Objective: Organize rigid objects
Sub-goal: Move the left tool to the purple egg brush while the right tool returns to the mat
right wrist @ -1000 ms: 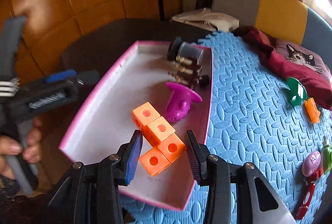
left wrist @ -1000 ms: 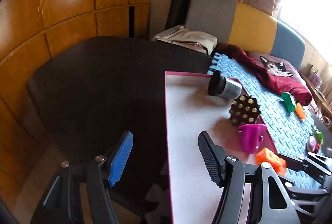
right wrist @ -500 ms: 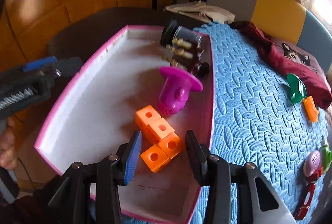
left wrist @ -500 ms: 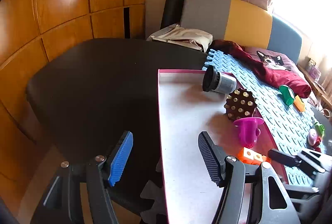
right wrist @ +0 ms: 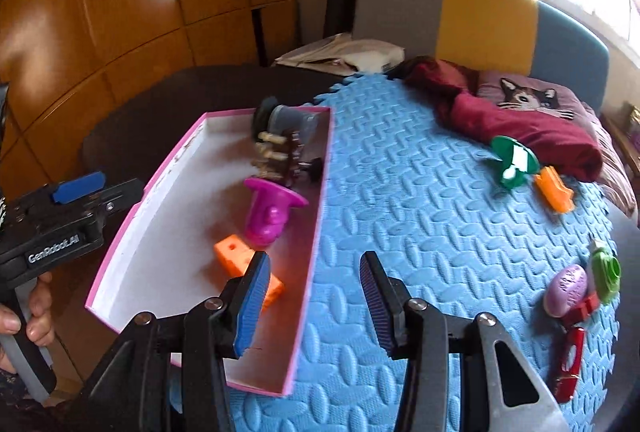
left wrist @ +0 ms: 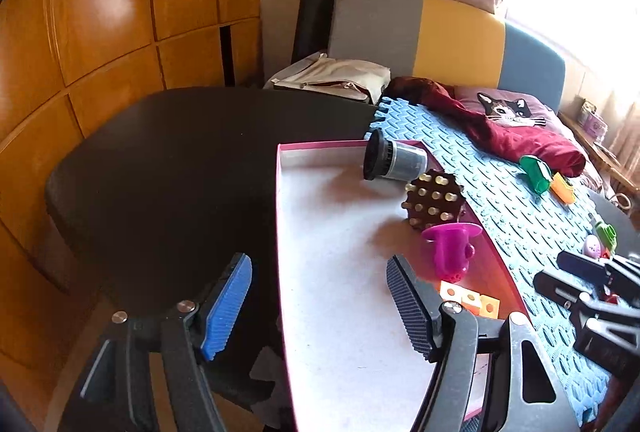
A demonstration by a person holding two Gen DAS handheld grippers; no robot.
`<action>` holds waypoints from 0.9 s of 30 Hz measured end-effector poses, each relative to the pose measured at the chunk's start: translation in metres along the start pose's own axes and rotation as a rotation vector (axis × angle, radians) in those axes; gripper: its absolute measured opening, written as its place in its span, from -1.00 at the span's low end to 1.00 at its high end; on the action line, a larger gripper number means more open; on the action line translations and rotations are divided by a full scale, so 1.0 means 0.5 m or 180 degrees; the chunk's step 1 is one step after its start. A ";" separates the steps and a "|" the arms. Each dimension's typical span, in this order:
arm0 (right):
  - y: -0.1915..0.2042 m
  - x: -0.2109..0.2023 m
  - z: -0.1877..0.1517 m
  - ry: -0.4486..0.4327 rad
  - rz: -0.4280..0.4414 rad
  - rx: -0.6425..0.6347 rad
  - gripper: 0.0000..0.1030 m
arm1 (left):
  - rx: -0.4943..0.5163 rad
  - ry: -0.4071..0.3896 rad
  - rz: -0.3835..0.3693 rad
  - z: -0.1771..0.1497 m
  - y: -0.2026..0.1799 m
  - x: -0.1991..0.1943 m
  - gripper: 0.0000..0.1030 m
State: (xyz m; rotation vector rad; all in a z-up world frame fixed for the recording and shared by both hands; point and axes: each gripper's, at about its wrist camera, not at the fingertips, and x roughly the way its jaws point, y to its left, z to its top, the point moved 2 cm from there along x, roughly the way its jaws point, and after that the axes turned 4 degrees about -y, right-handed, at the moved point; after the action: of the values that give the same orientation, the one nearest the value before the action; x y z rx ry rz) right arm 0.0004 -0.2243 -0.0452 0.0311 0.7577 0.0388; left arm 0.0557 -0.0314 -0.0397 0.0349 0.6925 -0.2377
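A white tray with a pink rim point(left wrist: 320, 272) point(right wrist: 180, 232) lies at the edge of a blue foam mat point(right wrist: 420, 212). In it are an orange block piece point(right wrist: 232, 256) point(left wrist: 470, 302), a purple cup toy point(right wrist: 268, 212) point(left wrist: 450, 248), a brown studded ball point(left wrist: 434, 200) and a black-lidded canister point(left wrist: 394, 160). My right gripper point(right wrist: 313, 264) hovers over the tray's right wall. Its jaws are opening with nothing held, and the orange piece is partly hidden behind its blue finger. My left gripper point(left wrist: 318, 272) straddles the tray's left rim above it, jaws opening and empty.
On the mat lie a green funnel point(right wrist: 514, 160), an orange piece point(right wrist: 554, 190), a purple egg point(right wrist: 566, 290), a green part point(right wrist: 606, 272) and a red item point(right wrist: 570, 364). A dark red cloth point(right wrist: 520, 128) lies at the back. A black table point(left wrist: 180, 172) and wooden panels are to the left.
The right gripper let go of the orange blocks and drew back to the right, so they now lie in the tray. Both grippers' jaws stand wider. The left view shifted slightly.
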 end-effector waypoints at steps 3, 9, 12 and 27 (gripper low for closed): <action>-0.032 -0.014 -0.001 -0.0021 -0.0111 0.0057 -0.09 | 0.0049 -0.0018 -0.0019 0.002 -0.010 -0.005 0.39; -0.116 -0.047 0.001 -0.0122 -0.0373 0.0222 -0.09 | 0.0167 -0.0067 -0.0087 0.008 -0.038 -0.017 0.48; -0.164 -0.069 -0.001 -0.0182 -0.0540 0.0345 -0.09 | 0.0216 -0.0080 -0.0136 0.012 -0.053 -0.020 0.49; -0.457 -0.175 -0.068 -0.0426 -0.1672 0.1203 -0.08 | 0.0606 -0.0081 -0.0554 0.031 -0.179 -0.024 0.48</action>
State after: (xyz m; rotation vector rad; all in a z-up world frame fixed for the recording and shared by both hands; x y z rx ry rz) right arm -0.0811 -0.4562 -0.0196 0.1913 0.6119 -0.6017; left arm 0.0360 -0.1175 -0.0159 0.1534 0.6463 -0.4699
